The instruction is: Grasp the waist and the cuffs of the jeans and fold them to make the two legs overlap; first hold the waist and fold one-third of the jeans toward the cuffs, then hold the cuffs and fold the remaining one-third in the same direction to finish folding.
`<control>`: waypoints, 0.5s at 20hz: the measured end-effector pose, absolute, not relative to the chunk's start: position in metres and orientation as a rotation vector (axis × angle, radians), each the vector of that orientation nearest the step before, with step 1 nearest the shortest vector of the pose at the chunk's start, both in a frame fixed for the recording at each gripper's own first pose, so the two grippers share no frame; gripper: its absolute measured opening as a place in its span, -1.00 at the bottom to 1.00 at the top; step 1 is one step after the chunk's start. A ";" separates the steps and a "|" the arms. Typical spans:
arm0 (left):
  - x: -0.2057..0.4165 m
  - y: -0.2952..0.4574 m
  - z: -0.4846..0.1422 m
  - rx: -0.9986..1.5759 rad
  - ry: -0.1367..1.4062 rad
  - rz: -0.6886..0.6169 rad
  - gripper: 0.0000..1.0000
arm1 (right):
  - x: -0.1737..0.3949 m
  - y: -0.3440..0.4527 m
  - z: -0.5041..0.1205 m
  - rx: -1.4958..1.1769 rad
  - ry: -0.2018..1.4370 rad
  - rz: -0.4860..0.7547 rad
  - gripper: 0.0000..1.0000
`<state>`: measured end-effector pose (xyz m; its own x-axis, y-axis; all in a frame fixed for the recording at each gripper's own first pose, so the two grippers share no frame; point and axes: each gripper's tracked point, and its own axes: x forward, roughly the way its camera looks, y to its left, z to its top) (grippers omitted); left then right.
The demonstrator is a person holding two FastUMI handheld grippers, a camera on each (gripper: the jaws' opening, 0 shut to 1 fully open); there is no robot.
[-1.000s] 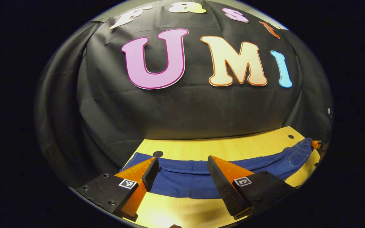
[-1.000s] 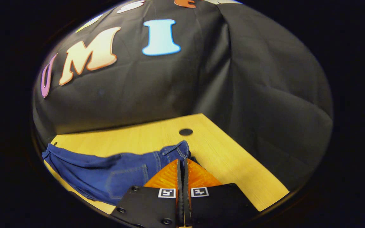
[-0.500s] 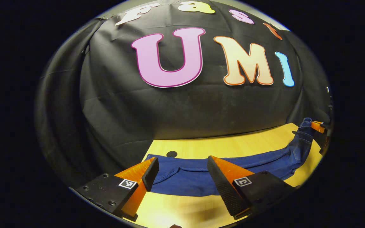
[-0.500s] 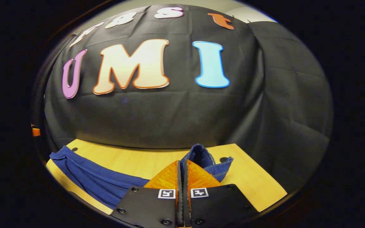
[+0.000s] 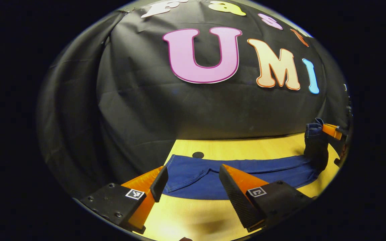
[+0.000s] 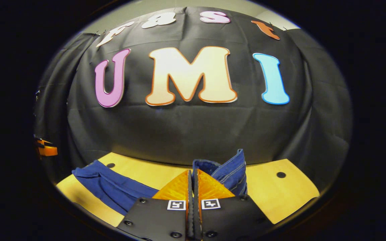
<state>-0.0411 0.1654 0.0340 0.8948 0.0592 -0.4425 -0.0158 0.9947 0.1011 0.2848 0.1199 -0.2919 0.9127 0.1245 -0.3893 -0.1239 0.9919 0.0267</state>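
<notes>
In the right gripper view, the right gripper (image 6: 191,175) at 6 o'clock is clamped on the jeans (image 6: 119,187), lifting their waist (image 6: 231,172) off the wooden table (image 6: 280,194). The left gripper (image 5: 193,177) hovers with fingers apart (nothing between them) above the cuffs (image 5: 183,174).

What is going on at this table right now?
A person is folding blue jeans on a wooden table with two handheld tongs. The right tongs are shut on the waist end, lifted off the table. The left tongs are open above the cuff end, holding nothing. The legs lie flat between.
</notes>
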 end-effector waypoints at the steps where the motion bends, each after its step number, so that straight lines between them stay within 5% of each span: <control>1: -0.043 0.175 0.033 0.099 0.467 0.045 0.91 | 0.292 0.144 -0.282 0.005 0.360 0.160 -0.95; 10: -0.050 0.247 -0.001 0.076 0.528 0.031 0.91 | 0.251 0.284 -0.391 -0.082 0.539 0.338 -0.94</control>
<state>-0.0496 0.2466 -0.0007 0.8636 0.0489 -0.5017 -0.0097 0.9967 0.0804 0.2511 0.2839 -0.3910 0.8044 0.2944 -0.5160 -0.3371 0.9414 0.0116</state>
